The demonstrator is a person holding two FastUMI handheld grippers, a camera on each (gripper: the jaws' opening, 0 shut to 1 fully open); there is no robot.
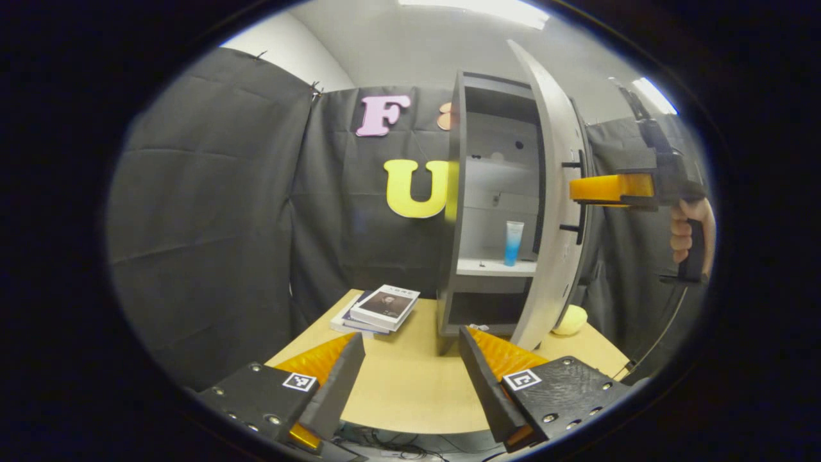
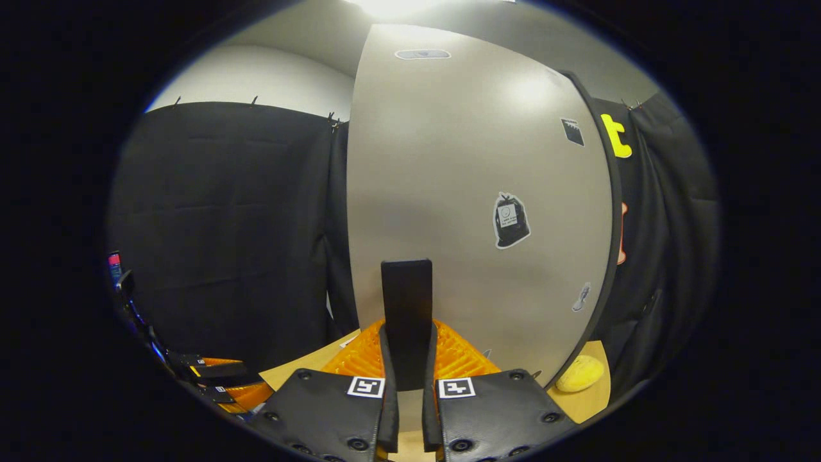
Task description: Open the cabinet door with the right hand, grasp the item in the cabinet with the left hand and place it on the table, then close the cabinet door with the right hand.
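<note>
- Cabinet door [image 1: 553, 192] stands well open; right gripper [image 2: 408, 350] has both fingers clamped on the door handle [image 2: 406, 314], a dark vertical bar, seen close up in the right gripper view w/ the door's outer face behind it.
- Same gripper seen from afar in the left gripper view, at the handle, w/ a hand [image 1: 689, 231] on its grip.
- Left gripper [image 1: 410, 362] hangs over the table [image 1: 410, 391], fingers spread wide, nothing between them.
- Item: a small tube [image 1: 513, 242], clear on top and blue lower down, upright on the cabinet shelf [image 1: 494, 267], near the door side, inside the cabinet [image 1: 457, 212].
- Handling (my guess): light, prob. soft plastic, smooth so a bit slippery; tall and narrow, tips easily if nudged. Best to take it around mid-body, fingers either side, squeeze gently.
- Reach path runs past the door edge, so approach straight in.
- Also on table: stack of books [image 1: 378, 309] left of cabinet, yellow round thing [image 1: 569, 319] to its right, both apart from the tube.
</note>
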